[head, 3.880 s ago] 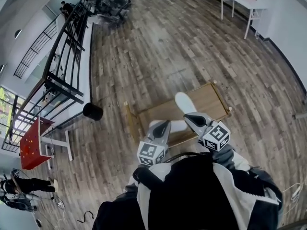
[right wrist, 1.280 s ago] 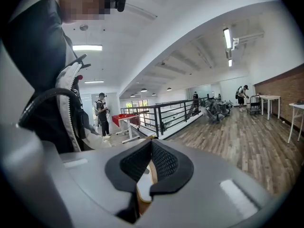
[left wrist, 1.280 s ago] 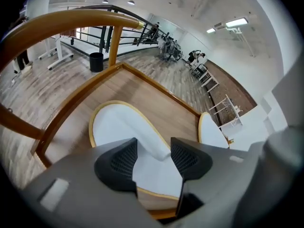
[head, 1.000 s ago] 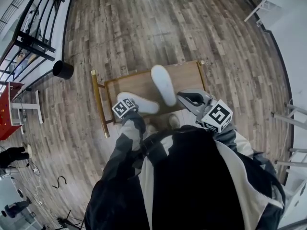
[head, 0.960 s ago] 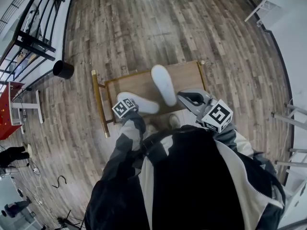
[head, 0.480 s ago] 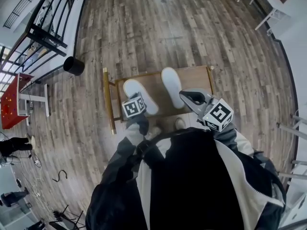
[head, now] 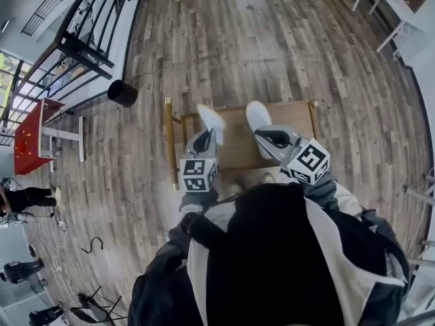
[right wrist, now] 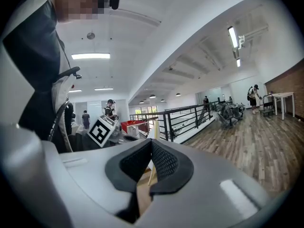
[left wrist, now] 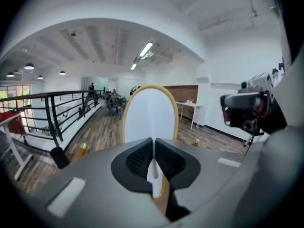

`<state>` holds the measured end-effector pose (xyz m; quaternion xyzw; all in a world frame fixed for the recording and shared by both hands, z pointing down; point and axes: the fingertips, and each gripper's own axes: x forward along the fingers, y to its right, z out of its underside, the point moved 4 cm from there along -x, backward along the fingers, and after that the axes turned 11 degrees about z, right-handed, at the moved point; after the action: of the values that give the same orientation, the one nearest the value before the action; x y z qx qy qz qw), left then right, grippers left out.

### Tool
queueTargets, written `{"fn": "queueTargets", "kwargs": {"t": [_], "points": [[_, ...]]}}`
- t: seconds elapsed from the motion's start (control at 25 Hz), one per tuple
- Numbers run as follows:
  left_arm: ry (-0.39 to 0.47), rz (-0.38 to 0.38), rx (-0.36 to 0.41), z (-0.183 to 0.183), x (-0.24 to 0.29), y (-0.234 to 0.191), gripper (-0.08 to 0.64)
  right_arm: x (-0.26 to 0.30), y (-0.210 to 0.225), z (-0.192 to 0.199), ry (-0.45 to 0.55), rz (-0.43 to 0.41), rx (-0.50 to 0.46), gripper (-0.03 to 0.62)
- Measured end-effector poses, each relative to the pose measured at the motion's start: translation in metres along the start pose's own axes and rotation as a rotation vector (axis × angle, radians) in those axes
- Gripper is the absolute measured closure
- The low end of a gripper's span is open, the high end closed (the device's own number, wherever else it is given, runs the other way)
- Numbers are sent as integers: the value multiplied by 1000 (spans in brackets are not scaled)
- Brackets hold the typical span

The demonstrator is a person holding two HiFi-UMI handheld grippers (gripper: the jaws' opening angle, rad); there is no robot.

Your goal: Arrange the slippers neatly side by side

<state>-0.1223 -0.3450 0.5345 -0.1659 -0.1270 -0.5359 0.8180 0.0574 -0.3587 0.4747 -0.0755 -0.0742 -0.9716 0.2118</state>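
My left gripper (head: 202, 138) is raised above the low wooden table (head: 234, 153). Its jaws have just been closing and pinch the heel end of a white slipper (head: 209, 116). In the left gripper view that slipper (left wrist: 149, 113) stands upright, tan-edged, its end squeezed between the pads of the left gripper (left wrist: 153, 158). The second white slipper (head: 257, 116) lies on the table. My right gripper (head: 266, 136) hovers over its near end, shut, with nothing seen held. In the right gripper view the raised slipper (right wrist: 155, 127) shows edge-on beyond the right gripper (right wrist: 151, 167).
The table has a brass rail (head: 168, 141) at its left end. A black bin (head: 122, 92) stands on the plank floor near a black railing (head: 88, 39). A red table (head: 34, 138) is far left, a white table (head: 397, 12) far right. People stand in the distance.
The left gripper has lifted the left slipper off the table and rolled it upright. The right gripper has shifted slightly and stays shut.
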Motion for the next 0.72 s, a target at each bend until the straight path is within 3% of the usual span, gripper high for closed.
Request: {"fn": "queueTargets", "kwargs": {"t": [0.16, 0.28, 0.72], "points": [[143, 28, 120, -42, -38, 22, 531, 11, -7, 1, 5, -20, -3, 589], [213, 55, 115, -63, -59, 34, 531, 16, -12, -2, 6, -34, -3, 589], [178, 49, 79, -45, -63, 22, 531, 19, -17, -1, 9, -28, -3, 589]]}}
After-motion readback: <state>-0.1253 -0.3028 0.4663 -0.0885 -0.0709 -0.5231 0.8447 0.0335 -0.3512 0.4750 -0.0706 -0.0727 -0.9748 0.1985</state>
